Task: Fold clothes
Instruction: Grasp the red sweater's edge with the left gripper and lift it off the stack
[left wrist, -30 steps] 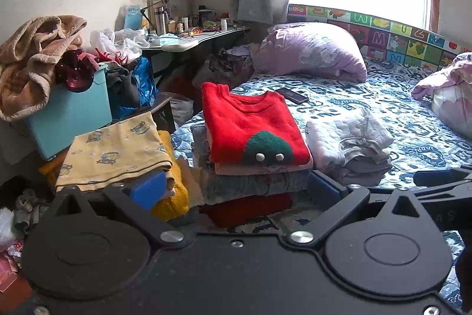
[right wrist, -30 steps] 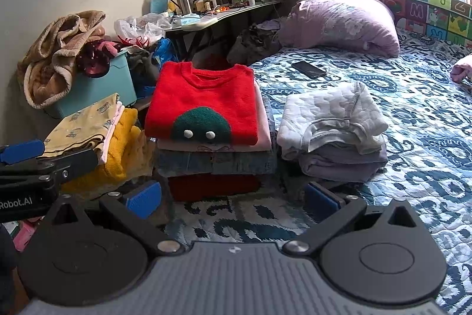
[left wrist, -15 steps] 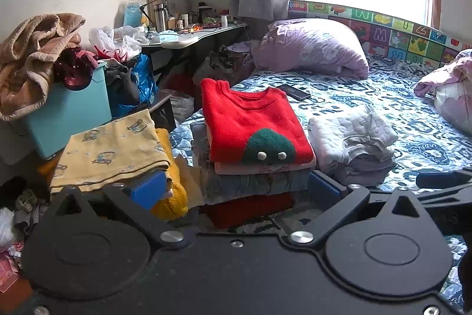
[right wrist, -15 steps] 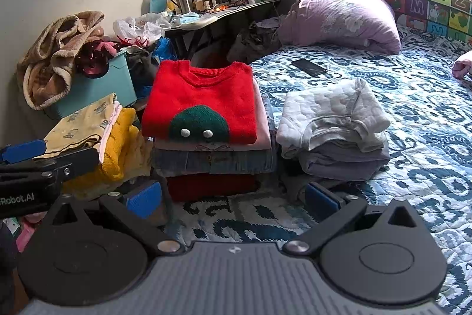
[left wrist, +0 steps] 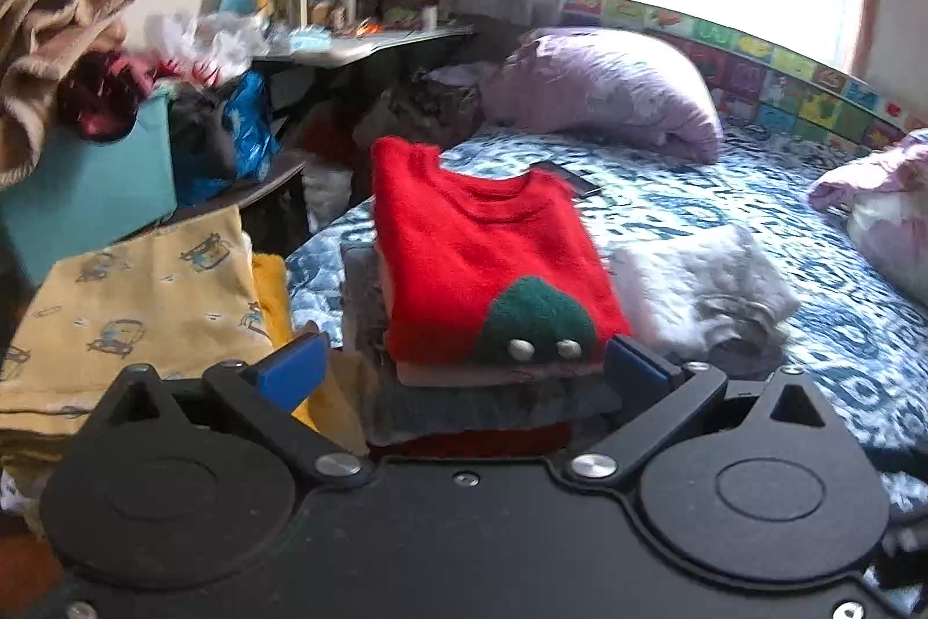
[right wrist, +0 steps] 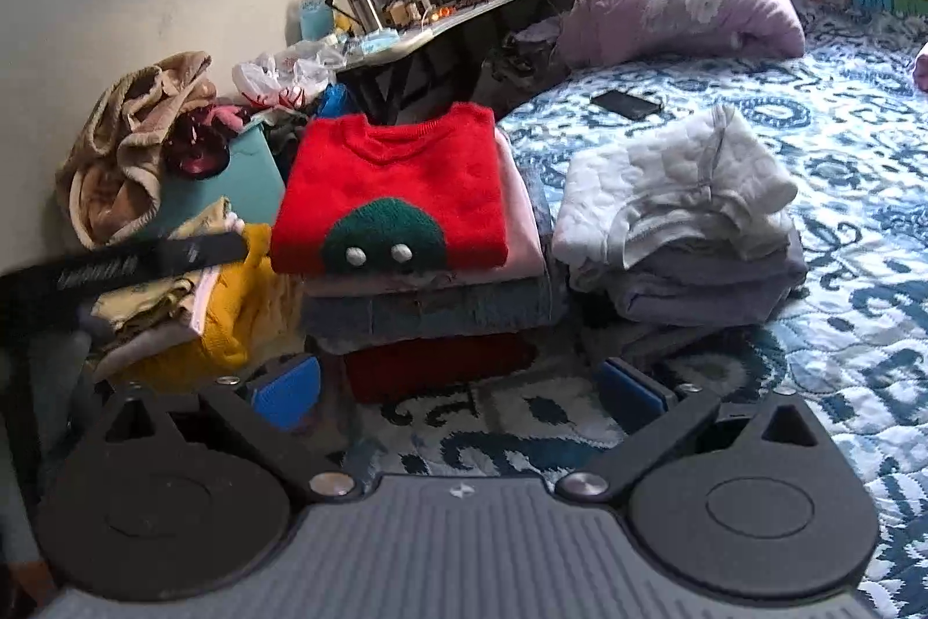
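A folded red sweater (left wrist: pixel 487 248) with a green patch tops a stack of folded clothes on the bed; it also shows in the right wrist view (right wrist: pixel 394 195). A white and grey folded pile (left wrist: pixel 702 288) lies to its right, also in the right wrist view (right wrist: pixel 684 218). A yellow printed pile (left wrist: pixel 145 288) lies to its left. My left gripper (left wrist: pixel 464 369) is open and empty just before the red stack. My right gripper (right wrist: pixel 458 387) is open and empty, low in front of the stack. The left gripper's black arm (right wrist: pixel 145 259) crosses the yellow pile (right wrist: pixel 214 329).
The blue patterned bedspread (right wrist: pixel 841 143) holds a black phone (right wrist: pixel 626 102) and a purple pillow (right wrist: pixel 678 4). A teal bin (left wrist: pixel 87 189) heaped with a brown blanket stands at the left. A cluttered desk (left wrist: pixel 359 39) is behind. A second pillow (left wrist: pixel 881 207) lies at the right.
My left gripper has moved forward and up toward the red stack, which now looks larger and blurred. My right gripper has also moved closer and lower. Both stay open.
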Available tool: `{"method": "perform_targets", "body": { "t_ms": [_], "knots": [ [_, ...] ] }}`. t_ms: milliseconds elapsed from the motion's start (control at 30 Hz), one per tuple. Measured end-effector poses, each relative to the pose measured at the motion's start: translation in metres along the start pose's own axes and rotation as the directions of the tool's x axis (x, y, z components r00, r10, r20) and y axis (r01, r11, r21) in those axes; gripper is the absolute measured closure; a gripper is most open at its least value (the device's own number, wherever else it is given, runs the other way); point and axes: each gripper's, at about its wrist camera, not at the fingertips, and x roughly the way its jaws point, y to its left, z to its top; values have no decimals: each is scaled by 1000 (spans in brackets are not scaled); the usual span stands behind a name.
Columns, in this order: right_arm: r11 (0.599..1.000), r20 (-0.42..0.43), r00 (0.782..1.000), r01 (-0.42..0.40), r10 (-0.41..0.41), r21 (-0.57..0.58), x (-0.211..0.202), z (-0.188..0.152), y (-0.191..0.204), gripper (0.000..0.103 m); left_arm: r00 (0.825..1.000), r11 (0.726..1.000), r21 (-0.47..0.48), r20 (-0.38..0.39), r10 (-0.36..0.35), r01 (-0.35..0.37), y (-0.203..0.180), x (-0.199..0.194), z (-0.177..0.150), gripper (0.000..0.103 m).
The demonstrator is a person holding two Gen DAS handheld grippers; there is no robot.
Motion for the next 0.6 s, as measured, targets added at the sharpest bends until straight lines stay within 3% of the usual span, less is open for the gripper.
{"method": "perform_targets", "body": {
  "t_ms": [100, 200, 300, 600],
  "knots": [
    [1000, -11, 1000, 4, -4, 2, 5, -6, -6, 2, 999, 998, -66, -32, -18, 15, 11, 21, 5, 5],
    [1000, -27, 1000, 0, 0, 12, 10, -12, -15, 2, 998, 992, -121, -50, -48, 42, 22, 37, 8, 30],
    [1000, -41, 999, 1, 0, 22, 12, -18, -24, 2, 996, 988, -144, -65, -65, 55, 24, 51, 8, 32],
    [998, -87, 996, 3, 2, 57, 14, -43, -49, 2, 997, 989, -148, -79, -19, 7, 28, 71, 5, 63]
  ]
}}
